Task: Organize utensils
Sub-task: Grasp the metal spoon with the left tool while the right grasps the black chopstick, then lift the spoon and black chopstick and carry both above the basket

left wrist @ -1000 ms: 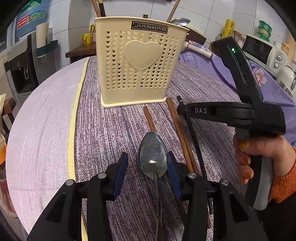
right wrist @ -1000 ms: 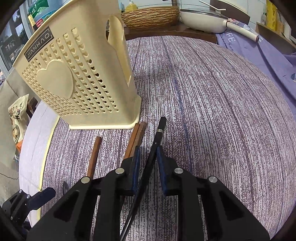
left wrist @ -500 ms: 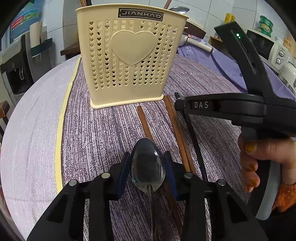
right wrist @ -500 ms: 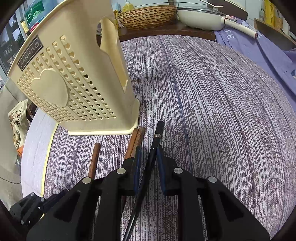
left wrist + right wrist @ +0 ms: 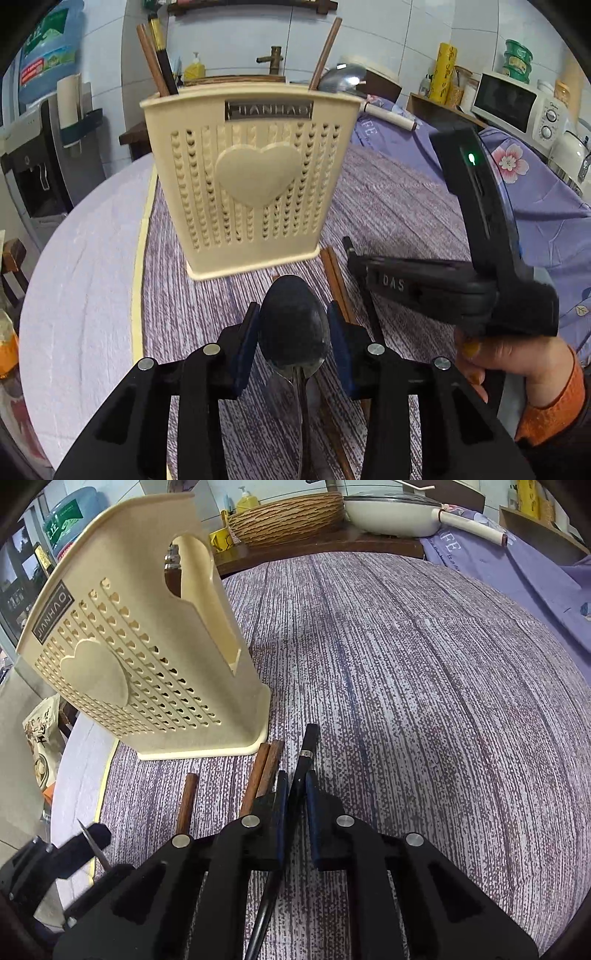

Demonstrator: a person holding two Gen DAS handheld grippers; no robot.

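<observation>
both hand-held grippers loaded

left hand-held gripper [image 5: 291, 328]: pads pinch the bowl of a metal spoon [image 5: 293, 326], raised off the worktop [image 5: 88, 280]; cream utensil holder [image 5: 251, 177] stands upright directly ahead, chopsticks and a spoon already upright inside it; right hand-held gripper [image 5: 294, 794]: its jaws have just been closing and now pinch a black chopstick [image 5: 304, 760]; brown chopsticks [image 5: 264, 771] lie on the worktop just left of its pads, tips near the holder base.
</observation>
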